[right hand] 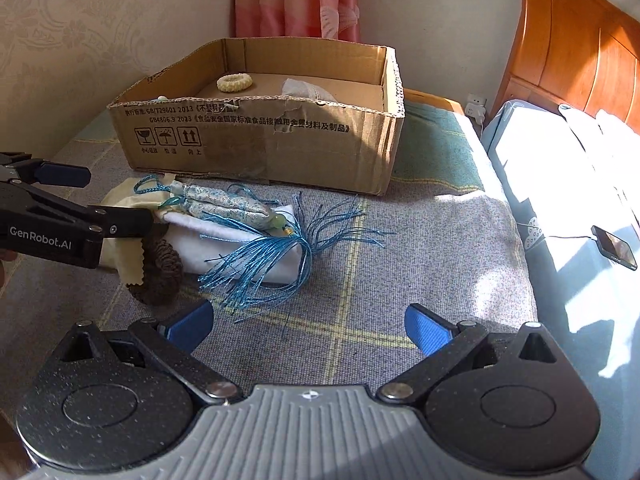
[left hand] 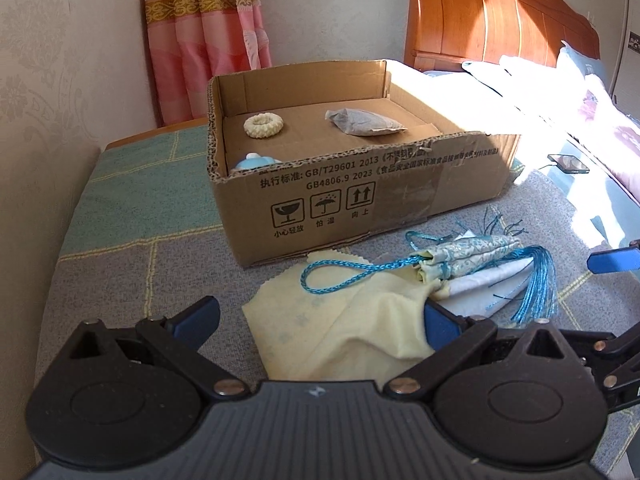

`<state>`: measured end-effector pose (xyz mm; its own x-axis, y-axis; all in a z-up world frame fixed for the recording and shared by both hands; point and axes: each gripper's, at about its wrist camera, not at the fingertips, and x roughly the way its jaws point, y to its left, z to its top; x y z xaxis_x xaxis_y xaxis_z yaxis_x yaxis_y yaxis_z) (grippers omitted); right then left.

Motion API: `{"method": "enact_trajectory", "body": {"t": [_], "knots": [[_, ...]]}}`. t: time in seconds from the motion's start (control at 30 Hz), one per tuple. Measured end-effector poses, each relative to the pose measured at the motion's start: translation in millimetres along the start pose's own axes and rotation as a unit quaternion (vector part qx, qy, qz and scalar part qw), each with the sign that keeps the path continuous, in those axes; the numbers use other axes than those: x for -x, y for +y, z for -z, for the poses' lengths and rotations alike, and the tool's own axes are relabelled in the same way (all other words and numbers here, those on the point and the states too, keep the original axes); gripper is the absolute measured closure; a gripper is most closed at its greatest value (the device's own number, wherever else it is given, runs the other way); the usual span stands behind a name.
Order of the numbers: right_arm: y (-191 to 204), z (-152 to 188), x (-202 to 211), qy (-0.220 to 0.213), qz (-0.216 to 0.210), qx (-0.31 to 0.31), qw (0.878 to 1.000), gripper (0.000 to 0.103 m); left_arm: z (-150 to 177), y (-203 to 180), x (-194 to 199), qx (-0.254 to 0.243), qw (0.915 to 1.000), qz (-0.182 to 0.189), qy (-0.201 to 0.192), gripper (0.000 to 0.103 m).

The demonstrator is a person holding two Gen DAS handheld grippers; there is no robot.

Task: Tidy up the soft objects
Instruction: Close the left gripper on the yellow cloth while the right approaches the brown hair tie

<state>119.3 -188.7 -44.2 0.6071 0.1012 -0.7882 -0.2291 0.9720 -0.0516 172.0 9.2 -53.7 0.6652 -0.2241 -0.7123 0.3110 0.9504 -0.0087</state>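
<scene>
The left tool [left hand: 320, 320] sits wide open astride the yellow cloth [left hand: 340, 336], which lies on the bed just in front of the cardboard box [left hand: 360, 196]. The right tool [right hand: 308, 324] hovers, also wide, near the blue tassel pouch [right hand: 224, 208]. Judging by this, the pick-up is in hand; next the left must close on the cloth and lift it into the box.

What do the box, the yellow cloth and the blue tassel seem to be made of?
Box: corrugated cardboard, matte brown; the fluted layer shows along its torn rim.
Yellow cloth: probably a thin microfibre or similar soft fabric, matte; it folds limply and has a zigzag-cut edge.
Blue tassel: fine shiny threads, perhaps silk or synthetic; the loose strands glint in the light.
</scene>
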Motion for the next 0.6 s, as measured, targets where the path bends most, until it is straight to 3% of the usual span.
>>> {"method": "enact_trajectory", "body": {"t": [0.17, 0.43, 0.6], "knots": [[18, 5, 2, 0.003, -0.036, 0.039, 0.999, 0.0, 8, 26, -2, 0.019, 0.9993, -0.029, 0.011, 0.001], [60, 12, -5, 0.017, -0.1, 0.11, 0.989, 0.0, 18, 42, -1, 0.039, 0.9988, -0.027, 0.014, 0.0], [75, 12, -12, 0.009, -0.112, 0.129, 0.985, 0.0, 21, 45, -1, 0.04, 0.9988, -0.024, 0.017, 0.0]]}}
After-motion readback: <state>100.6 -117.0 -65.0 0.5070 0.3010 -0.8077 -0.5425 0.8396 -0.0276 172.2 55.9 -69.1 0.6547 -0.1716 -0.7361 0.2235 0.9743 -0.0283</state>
